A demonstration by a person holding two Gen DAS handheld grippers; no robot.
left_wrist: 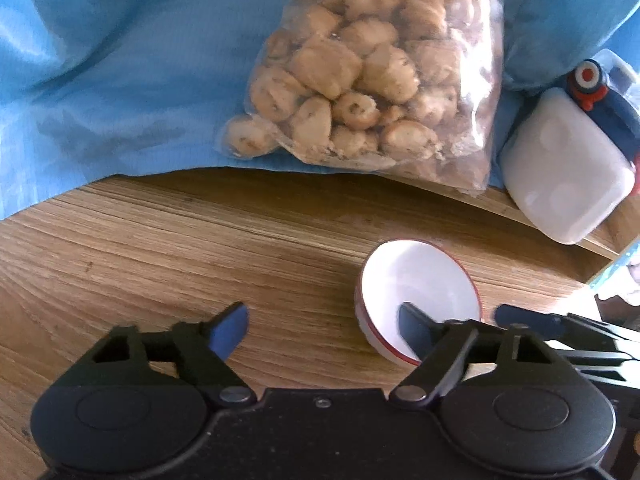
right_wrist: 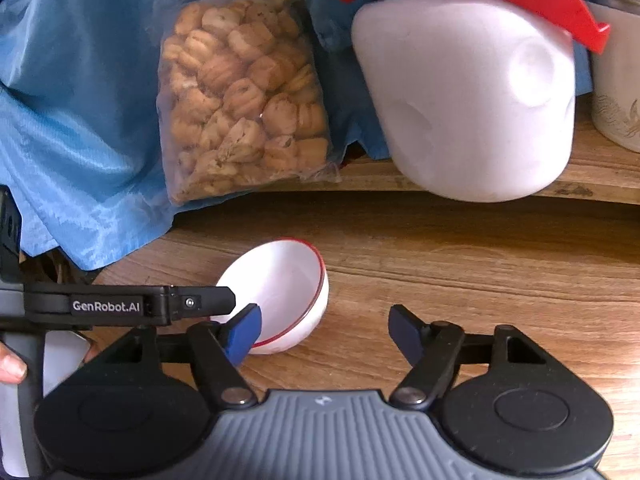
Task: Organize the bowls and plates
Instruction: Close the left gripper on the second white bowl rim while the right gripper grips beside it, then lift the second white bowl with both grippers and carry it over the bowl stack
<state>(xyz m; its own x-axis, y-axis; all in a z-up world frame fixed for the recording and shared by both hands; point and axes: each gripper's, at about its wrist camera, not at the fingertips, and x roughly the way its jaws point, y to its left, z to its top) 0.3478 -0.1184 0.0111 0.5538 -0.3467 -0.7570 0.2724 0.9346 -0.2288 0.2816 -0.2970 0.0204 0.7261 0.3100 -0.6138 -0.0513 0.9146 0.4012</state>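
Here, I have both grippers low over the desk (right_wrist: 480, 264), flanking the tilted bowl (left_wrist: 416, 292) between them, presumably to steady it. The left gripper (left_wrist: 320, 330) and right gripper (right_wrist: 326, 328) have jaws spread, holding nothing. The left one reads "GenRobot.AI".

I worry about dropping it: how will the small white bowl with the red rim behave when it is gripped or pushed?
The bowl already sits tilted on the wooden table, so a push may rock or roll it. Its glossy surface looks slippery to pinch. It seems small and light, perhaps ceramic, so possibly fragile. Both the left hand-held gripper and right hand-held gripper are open.
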